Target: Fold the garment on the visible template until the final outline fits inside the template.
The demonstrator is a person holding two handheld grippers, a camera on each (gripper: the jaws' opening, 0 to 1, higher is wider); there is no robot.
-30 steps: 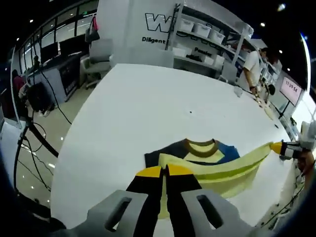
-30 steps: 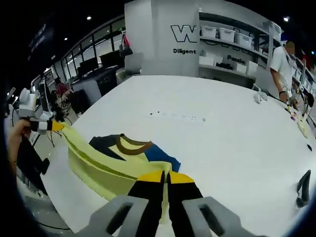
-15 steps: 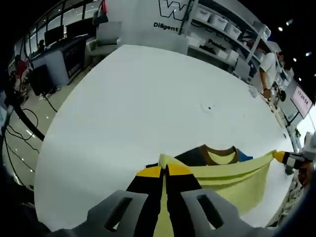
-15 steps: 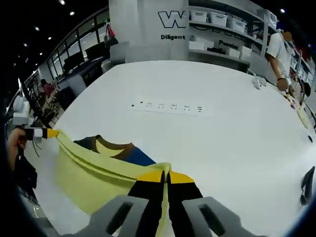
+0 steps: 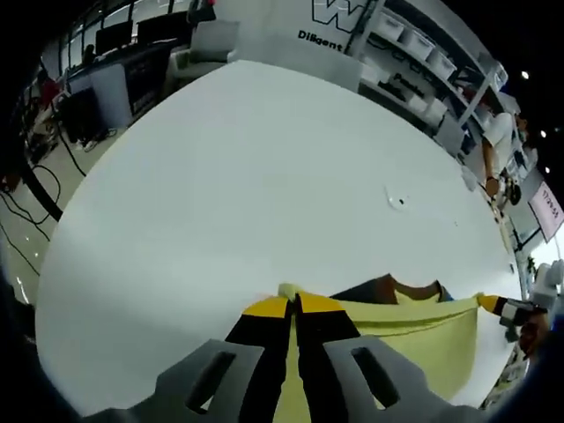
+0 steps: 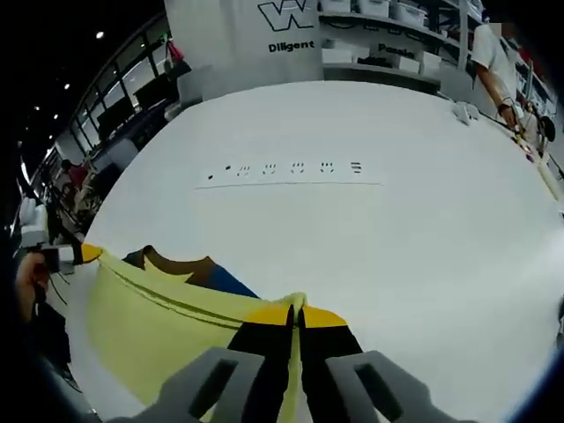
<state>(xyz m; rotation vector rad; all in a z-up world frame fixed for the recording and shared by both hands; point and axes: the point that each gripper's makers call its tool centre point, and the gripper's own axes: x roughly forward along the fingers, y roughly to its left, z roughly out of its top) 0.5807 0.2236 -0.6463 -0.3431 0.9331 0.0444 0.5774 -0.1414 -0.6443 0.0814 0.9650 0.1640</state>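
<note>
A pale yellow garment (image 5: 414, 339) with a brown collar (image 5: 414, 289) and navy and blue shoulders lies near the white table's near edge. My left gripper (image 5: 294, 304) is shut on one yellow corner of its hem. My right gripper (image 6: 296, 313) is shut on the other hem corner. The hem stretches taut between them, lifted over the garment (image 6: 159, 322), whose collar (image 6: 172, 264) peeks out behind. In the left gripper view the right gripper (image 5: 515, 308) shows at the right edge. In the right gripper view the left gripper (image 6: 62, 256) shows at the left with a hand.
The white table (image 6: 352, 220) stretches far ahead, with a row of small dark marks and a thin line (image 6: 286, 169) across it. Shelves with bins (image 6: 388, 48) and a person (image 6: 493, 62) stand beyond the far edge. Desks and chairs (image 5: 115, 75) lie off to the left.
Both grippers have carried the yellow hem forward over the garment, so less of the navy and blue upper part shows. Both views now look further down onto the table.
</note>
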